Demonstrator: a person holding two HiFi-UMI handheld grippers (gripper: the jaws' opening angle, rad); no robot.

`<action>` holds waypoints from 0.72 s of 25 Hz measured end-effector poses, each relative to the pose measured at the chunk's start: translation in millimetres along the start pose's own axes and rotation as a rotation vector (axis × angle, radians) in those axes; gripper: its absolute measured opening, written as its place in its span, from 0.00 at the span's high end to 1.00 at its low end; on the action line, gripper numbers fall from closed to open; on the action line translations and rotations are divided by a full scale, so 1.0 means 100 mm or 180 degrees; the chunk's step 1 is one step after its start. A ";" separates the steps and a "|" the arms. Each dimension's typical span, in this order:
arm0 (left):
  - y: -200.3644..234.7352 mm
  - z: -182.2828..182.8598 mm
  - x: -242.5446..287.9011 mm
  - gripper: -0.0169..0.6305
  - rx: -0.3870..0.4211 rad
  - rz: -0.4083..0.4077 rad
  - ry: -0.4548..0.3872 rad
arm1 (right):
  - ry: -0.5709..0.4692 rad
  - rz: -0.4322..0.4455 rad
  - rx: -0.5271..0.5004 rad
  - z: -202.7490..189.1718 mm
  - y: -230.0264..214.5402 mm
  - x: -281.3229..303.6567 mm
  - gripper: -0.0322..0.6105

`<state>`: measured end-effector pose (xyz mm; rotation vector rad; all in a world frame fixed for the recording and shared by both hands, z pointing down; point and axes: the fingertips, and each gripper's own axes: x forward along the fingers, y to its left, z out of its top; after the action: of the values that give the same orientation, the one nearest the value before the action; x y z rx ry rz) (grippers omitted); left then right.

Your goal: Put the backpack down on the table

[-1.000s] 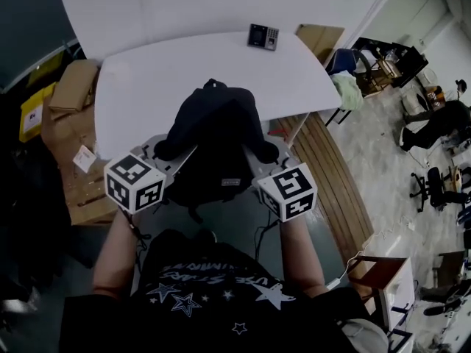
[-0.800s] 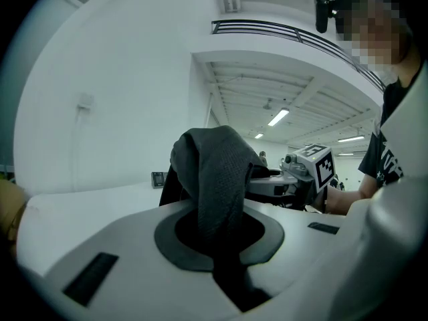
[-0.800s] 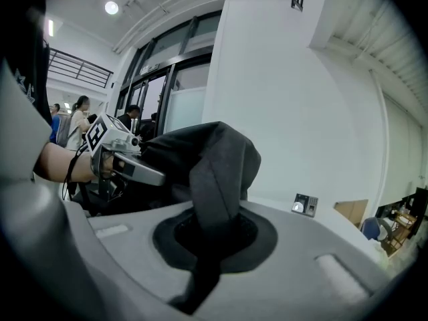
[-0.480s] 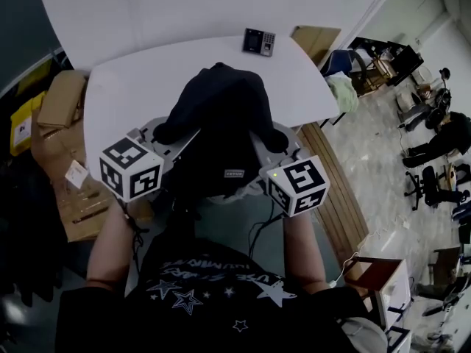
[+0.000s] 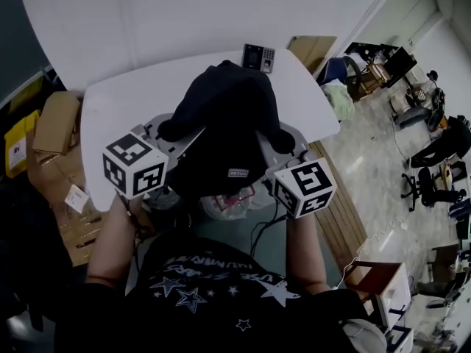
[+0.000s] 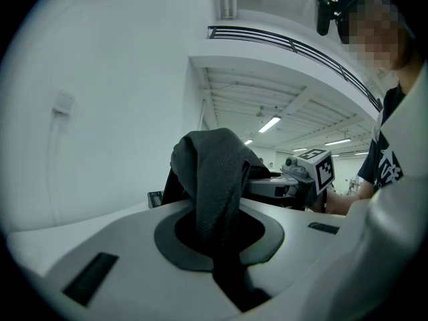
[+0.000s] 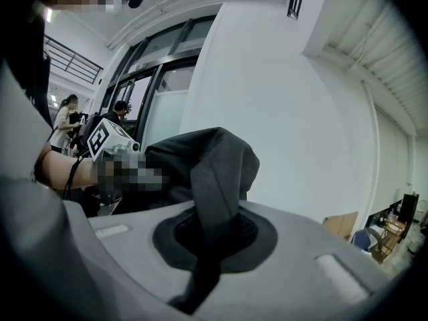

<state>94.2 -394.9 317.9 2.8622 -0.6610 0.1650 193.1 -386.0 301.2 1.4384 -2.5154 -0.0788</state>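
Over the near half of the white desk point(image 5: 110, 116), the black backpack point(image 5: 224, 120) is hanging between the two grippers. Its lower part is reaching past the desk's six o'clock edge. From above it seems to be riding clear of the desk top, though that is hard to judge.

The left gripper point(image 6: 217, 236) is sitting at the backpack's eight o'clock. Its fingers are pinching tight on the left strap point(image 6: 215, 172), a dark woven band rising out of them to the bag. The right gripper point(image 7: 208, 236) is sitting at four o'clock, with its fingers clamping just as closely on the right strap point(image 7: 217, 176). Both grippers are pointing toward twelve o'clock.

A small keypad device point(image 5: 258, 56) is lying on the desk at the backpack's twelve o'clock, near the far edge. A crumpled clear plastic bag point(image 5: 234, 201) is showing at six o'clock, below the bag. Cardboard boxes point(image 5: 55, 123) are standing at the desk's nine o'clock.
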 end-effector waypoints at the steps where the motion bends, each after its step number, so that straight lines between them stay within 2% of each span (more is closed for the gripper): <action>1: 0.08 0.01 0.01 0.91 -0.0019 -0.0011 0.0004 | 0.0006 -0.0010 -0.0002 0.01 -0.02 0.07 0.94; 7: 0.54 0.03 0.08 0.91 -0.0198 -0.0065 -0.0015 | 0.0054 -0.0017 0.0025 0.05 -0.11 0.52 0.94; 18: 1.40 0.10 0.20 0.91 -0.0099 -0.0059 0.0034 | 0.0035 -0.0037 0.0168 0.08 -0.28 1.36 0.94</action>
<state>50.7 -528.7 334.8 2.8348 -0.6292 0.1658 149.0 -517.4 313.7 1.4692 -2.5185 -0.0064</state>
